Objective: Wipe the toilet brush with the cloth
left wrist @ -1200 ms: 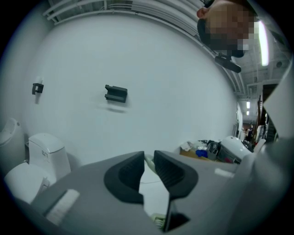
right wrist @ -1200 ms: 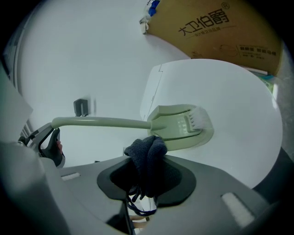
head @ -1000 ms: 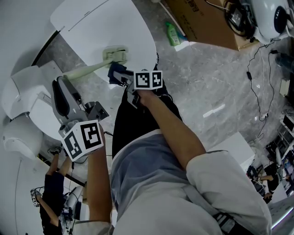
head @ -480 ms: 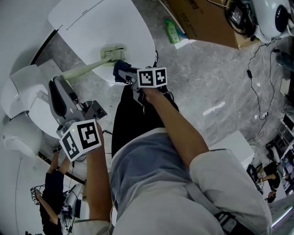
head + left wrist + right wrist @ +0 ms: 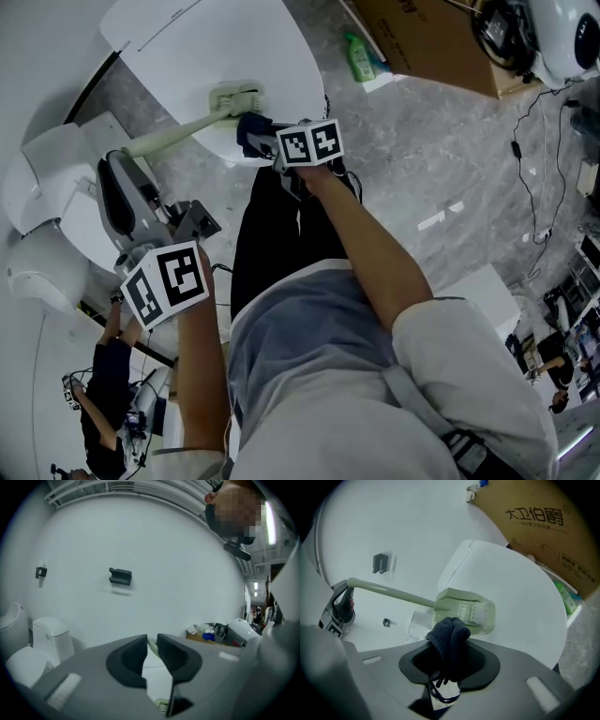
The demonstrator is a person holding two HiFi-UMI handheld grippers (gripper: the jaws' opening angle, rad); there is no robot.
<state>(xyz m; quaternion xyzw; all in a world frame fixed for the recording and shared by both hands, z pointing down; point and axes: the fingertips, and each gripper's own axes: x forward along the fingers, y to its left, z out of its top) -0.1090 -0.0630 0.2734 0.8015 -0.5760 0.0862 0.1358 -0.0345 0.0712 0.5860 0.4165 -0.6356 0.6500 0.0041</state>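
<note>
Grey marbled flooring point(image 5: 441, 150) is seen below the head camera, with a white toilet standing on it, its closed lid point(image 5: 202, 42) at the top of the view. A cardboard box point(image 5: 427, 37) and a green bottle point(image 5: 359, 58) are set on the floor to the lid's right, and another person point(image 5: 103, 375) is glimpsed at the lower left.

The pale green toilet brush point(image 5: 464, 613) is held with its head over the near edge of the lid, bristles turned upward, and its long handle point(image 5: 169, 136) is stretched back to the left. The handle's end is pinched by the left gripper point(image 5: 152, 645), whose jaws are drawn to a narrow gap with a sliver of pale green caught between them.

A dark blue cloth point(image 5: 449, 637) is clamped in the right gripper point(image 5: 449, 654), bunched up above the jaws, with loose threads hanging below. The bunched top of the cloth is brought against the near rim of the brush head; contact seems likely, though it cannot be confirmed from these angles. In the head view the right gripper's marker cube point(image 5: 309, 142) is seen just beside the lid's near edge.
</note>
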